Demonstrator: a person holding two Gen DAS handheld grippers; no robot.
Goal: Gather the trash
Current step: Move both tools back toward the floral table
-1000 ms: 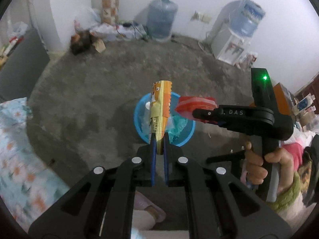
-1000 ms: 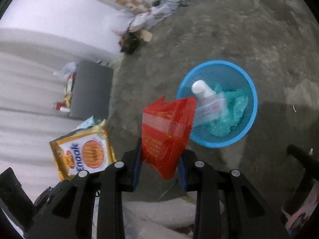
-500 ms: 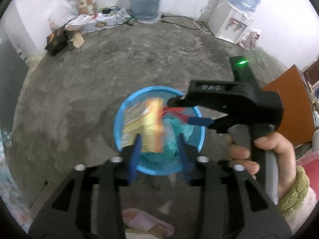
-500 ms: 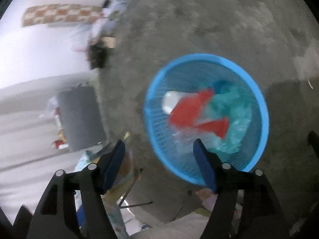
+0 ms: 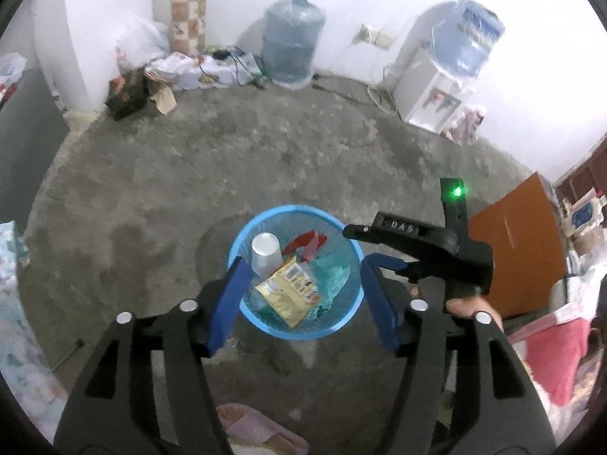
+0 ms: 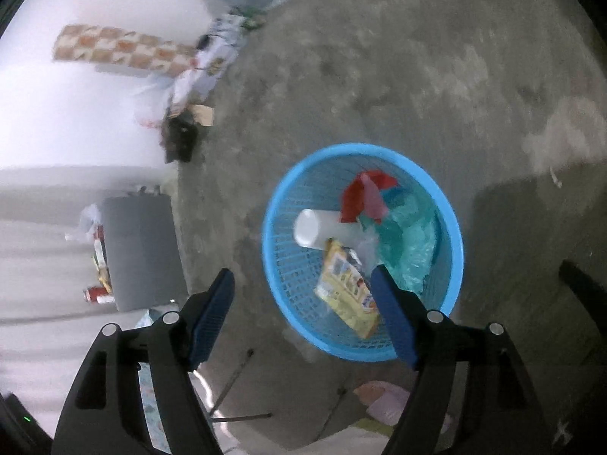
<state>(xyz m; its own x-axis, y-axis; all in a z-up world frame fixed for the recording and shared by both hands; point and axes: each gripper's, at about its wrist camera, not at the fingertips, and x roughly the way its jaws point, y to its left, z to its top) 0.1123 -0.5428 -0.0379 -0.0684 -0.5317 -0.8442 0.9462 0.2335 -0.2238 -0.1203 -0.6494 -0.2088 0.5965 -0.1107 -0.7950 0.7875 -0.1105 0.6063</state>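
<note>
A blue mesh basket (image 5: 242, 237) (image 6: 364, 148) stands on the concrete floor. In it lie a yellow snack packet (image 5: 290, 290) (image 6: 347, 297), a red wrapper (image 5: 303, 242) (image 6: 362, 197), a white bottle (image 5: 265, 252) (image 6: 315, 227) and a teal plastic bag (image 5: 335, 273) (image 6: 409, 244). My left gripper (image 5: 303, 265) hangs above the basket, its jaws opening with nothing held between them. My right gripper (image 6: 303, 275) (image 5: 360, 246) hovers over the basket's near edge, jaws also opening and empty. A hand (image 5: 468, 305) holds its grip.
Two large water jugs (image 5: 294, 47), one on a white dispenser (image 5: 428, 102), stand at the far wall. Bags and a dark box (image 5: 127, 94) lie left of them. An orange-brown board (image 5: 519, 242) stands right, a grey cabinet (image 6: 140, 250) left, a pink slipper (image 5: 261, 428) near.
Both grippers let go: the yellow packet left my left jaws and the red wrapper my right jaws, and both now lie in the basket. Both grippers came down over the basket and opened.
</note>
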